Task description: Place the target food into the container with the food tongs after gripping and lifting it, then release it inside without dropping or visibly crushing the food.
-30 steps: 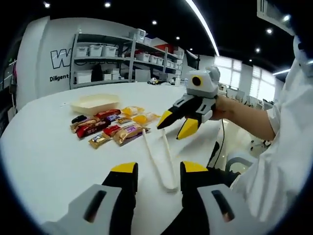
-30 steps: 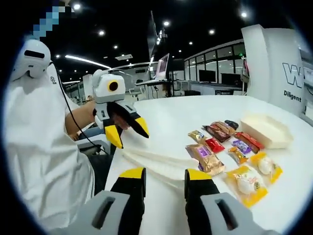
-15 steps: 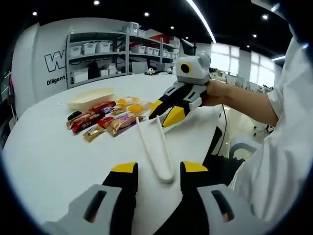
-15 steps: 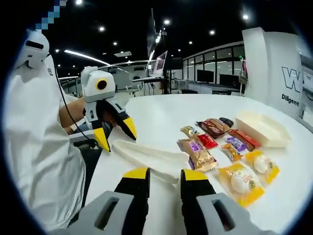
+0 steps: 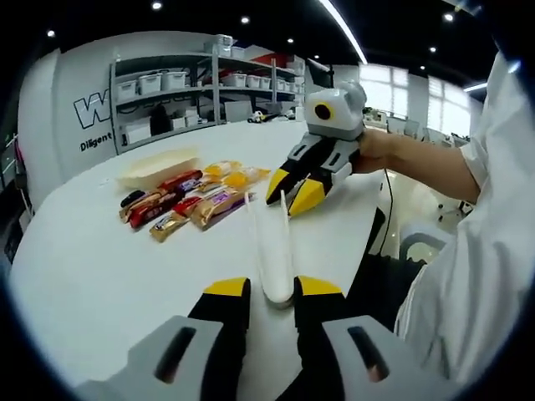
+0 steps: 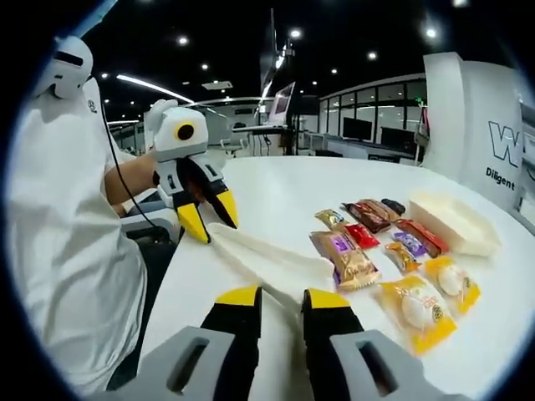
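Tongs (image 5: 273, 255) lie between both grippers, left gripper (image 5: 272, 288) closing on the bend, right gripper (image 5: 294, 190) parted over the tips.

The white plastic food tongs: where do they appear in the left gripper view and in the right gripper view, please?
Left gripper view: the white plastic food tongs lie at lower centre, running from its own gripper towards the wrapped snacks.
Right gripper view: the tongs lie at lower centre, left of the snacks.
Shared landmark: the shallow cream tray beyond the snacks.

1 tongs (image 5: 272, 251), 1 container (image 6: 454, 222), 9 snack packets (image 6: 345, 259)
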